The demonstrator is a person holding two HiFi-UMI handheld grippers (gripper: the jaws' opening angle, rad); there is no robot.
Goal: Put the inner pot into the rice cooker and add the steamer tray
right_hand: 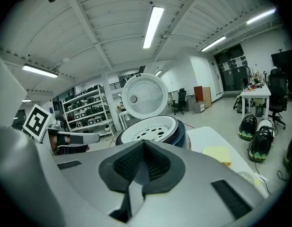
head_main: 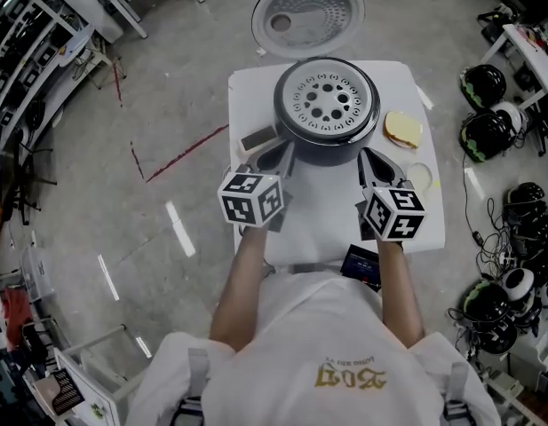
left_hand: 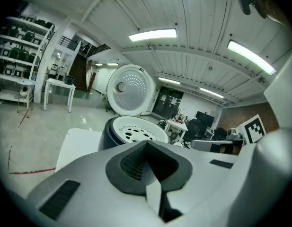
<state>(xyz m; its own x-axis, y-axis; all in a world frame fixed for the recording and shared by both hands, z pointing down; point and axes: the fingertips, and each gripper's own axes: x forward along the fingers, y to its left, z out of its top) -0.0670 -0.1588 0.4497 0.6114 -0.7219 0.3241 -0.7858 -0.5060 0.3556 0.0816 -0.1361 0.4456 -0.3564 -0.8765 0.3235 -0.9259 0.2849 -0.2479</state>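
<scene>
Left gripper (left_hand: 146, 146) and right gripper (right_hand: 143, 144) have fingers pressed together, empty. Just beyond, the steamer tray (head_main: 327, 98) — white, round, pierced with holes — sits in the dark rice cooker (head_main: 323, 154), lid (head_main: 307, 11) open, on the white bench (head_main: 253, 89).

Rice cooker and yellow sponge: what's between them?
Nothing, just bare white table between the dark round rice cooker and the flat yellow sponge, shown in the head view.

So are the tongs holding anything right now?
No, nothing. The left tongs and the right tongs are both shut and empty. The steamer tray sits in the rice cooker.
</scene>
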